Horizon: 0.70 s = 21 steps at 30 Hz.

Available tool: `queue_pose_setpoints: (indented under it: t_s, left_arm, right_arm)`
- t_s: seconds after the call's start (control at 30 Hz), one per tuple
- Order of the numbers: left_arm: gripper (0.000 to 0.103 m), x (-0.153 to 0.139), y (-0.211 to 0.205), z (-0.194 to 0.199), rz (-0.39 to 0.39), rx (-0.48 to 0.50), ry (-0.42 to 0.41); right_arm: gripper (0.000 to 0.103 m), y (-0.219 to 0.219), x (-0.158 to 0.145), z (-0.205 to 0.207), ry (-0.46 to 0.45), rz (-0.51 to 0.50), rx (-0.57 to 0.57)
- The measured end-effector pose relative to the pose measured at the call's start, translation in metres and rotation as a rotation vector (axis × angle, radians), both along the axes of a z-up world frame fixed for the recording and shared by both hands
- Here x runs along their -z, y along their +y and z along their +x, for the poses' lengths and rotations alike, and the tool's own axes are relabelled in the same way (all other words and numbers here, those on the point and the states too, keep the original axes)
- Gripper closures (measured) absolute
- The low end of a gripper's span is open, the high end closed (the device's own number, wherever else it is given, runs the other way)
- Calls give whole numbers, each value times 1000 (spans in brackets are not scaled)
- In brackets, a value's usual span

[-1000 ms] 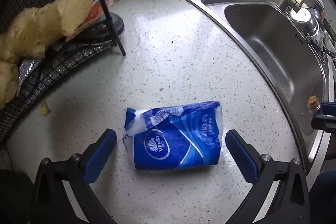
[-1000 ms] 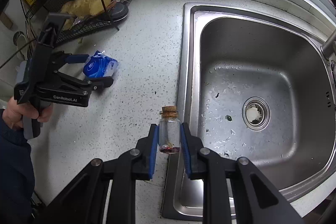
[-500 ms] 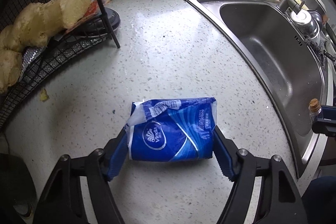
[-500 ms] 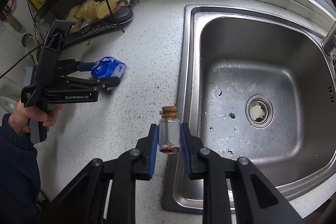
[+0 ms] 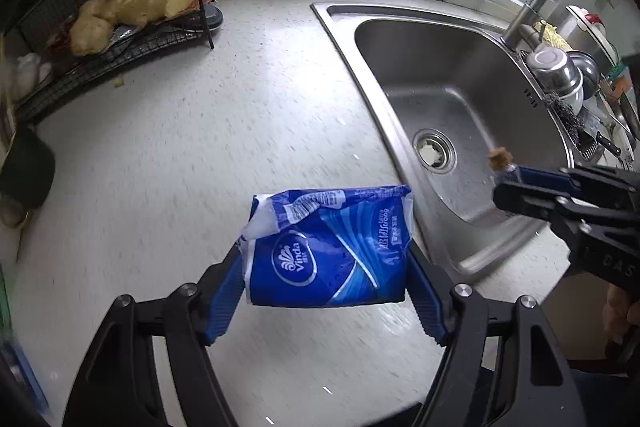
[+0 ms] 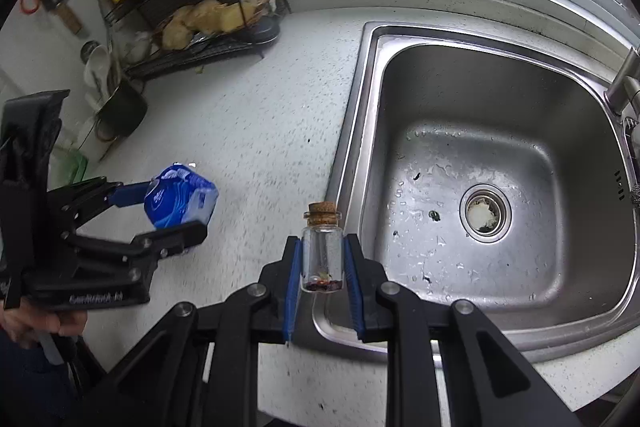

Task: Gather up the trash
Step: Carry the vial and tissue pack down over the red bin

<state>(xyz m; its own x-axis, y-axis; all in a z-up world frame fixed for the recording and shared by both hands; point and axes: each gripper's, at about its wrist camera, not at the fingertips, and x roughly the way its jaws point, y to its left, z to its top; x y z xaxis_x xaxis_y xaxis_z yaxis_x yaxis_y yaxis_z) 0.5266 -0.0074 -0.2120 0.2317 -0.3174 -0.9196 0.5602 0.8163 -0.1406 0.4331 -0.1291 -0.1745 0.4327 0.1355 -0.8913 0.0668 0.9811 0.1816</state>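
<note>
My left gripper [image 5: 326, 287] is shut on a blue Vinda tissue pack [image 5: 328, 247] and holds it above the speckled counter [image 5: 200, 155]. The pack also shows in the right wrist view [image 6: 180, 201], between the left gripper's blue pads. My right gripper [image 6: 322, 267] is shut on a small corked glass bottle [image 6: 322, 251] with dark bits at its bottom, held upright over the sink's left rim. The bottle's cork shows in the left wrist view [image 5: 500, 158].
A steel sink [image 6: 500, 155] with a drain strainer [image 6: 485, 213] fills the right side. A black wire rack [image 5: 120, 39] with ginger roots [image 5: 128, 11] stands at the back left. A dark cup [image 6: 120, 115] and bottles stand by the left wall. Pots sit right of the tap [image 5: 524, 23].
My left gripper closed on the tissue pack and lifted it off the counter, toward the sink. My right gripper rose a little with the bottle still in it.
</note>
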Motion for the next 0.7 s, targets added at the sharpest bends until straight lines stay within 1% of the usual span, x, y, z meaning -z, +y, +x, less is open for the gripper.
queue_pose_setpoints:
  t_s: [0.1, 0.2, 0.37, 0.53, 0.7]
  left_arm:
    - [31, -10, -6, -32, -7, -38, 6]
    - [31, -20, -10, -72, -20, -82, 0]
    - [31, -32, -28, -142, -11, -135, -21]
    - [31, -34, -41, -199, -9, -194, -29]
    - [31, -38, -52, -258, 1, -248, -39]
  right_arm:
    - [83, -2, -6, -22, -3, 7, -53]
    - [83, -4, -14, -47, -16, -21, -110]
    - [83, -17, -24, -97, -32, -34, -183]
    - [83, -26, -24, -142, -45, -36, -251]
    - [83, -31, -18, -188, -47, -27, -288]
